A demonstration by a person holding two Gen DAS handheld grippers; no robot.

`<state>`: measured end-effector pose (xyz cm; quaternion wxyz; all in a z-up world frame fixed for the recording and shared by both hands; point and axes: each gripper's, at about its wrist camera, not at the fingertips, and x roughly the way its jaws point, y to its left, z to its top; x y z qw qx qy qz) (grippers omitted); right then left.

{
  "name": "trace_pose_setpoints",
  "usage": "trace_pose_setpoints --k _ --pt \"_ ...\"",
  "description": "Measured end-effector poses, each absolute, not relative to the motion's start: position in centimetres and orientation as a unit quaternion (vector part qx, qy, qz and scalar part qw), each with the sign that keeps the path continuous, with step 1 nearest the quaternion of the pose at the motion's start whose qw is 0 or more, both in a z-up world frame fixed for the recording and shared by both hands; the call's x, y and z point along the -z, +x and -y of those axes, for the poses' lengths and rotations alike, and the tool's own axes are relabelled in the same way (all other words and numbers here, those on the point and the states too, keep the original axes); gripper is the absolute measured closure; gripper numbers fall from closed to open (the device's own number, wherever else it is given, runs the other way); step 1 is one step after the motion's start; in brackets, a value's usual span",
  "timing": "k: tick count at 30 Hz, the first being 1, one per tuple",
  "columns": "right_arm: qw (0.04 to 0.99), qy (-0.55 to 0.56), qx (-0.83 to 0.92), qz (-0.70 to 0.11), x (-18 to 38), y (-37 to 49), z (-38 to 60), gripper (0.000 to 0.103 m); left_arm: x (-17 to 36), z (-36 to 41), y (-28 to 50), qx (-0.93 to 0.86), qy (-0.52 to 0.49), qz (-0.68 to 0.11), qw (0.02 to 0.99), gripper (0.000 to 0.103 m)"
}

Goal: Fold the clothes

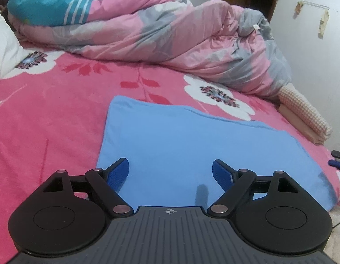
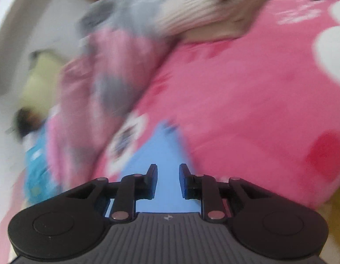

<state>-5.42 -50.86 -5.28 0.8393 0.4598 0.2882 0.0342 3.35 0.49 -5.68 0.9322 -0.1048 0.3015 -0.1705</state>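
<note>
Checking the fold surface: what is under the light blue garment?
The light blue garment lies flat on the pink floral bedspread. Whatever lies beneath its middle is covered.

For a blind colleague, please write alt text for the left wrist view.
The left gripper, open and empty, hovers over a light blue garment lying flat on a pink floral bed sheet. A bunched pink and grey quilt lies behind.
</note>
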Motion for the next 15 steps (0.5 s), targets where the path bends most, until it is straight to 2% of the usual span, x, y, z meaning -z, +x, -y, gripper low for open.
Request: trace_pose_setpoints --k 3,4,5,6,10,13,15 --pt "0.825 0.467 -0.034 -0.315 6.6 -5.6 50.5 0.076 5.5 0.1 2.4 0.182 -0.095 -0.307 0.929 0.019" --pt "0.822 0.470 -0.020 -0.322 7.1 -5.9 50.9 0.078 5.5 0.3 2.0 0.185 -0.091 -0.311 0.928 0.019" --pt "0.818 0.473 -0.005 -0.329 7.6 -6.2 51.3 0.085 5.7 0.4 1.9 0.184 -0.087 -0.317 0.926 0.019" --pt "0.813 0.475 0.009 -0.336 8.1 -6.5 51.7 0.085 6.0 0.4 1.6 0.181 -0.084 -0.325 0.924 0.019" --pt "0.839 0.444 0.106 -0.296 5.6 -10.9 53.1 0.081 6.1 0.0 0.3 0.177 -0.080 -0.329 0.924 0.019" --pt "0.845 0.456 0.036 -0.276 4.5 -11.3 51.1 0.078 5.6 0.7 -0.1 0.192 -0.079 -0.330 0.921 0.019" --pt "0.843 0.450 -0.028 -0.292 4.9 -9.7 48.2 0.075 5.6 1.6 -0.4 0.199 -0.067 -0.338 0.918 0.019"
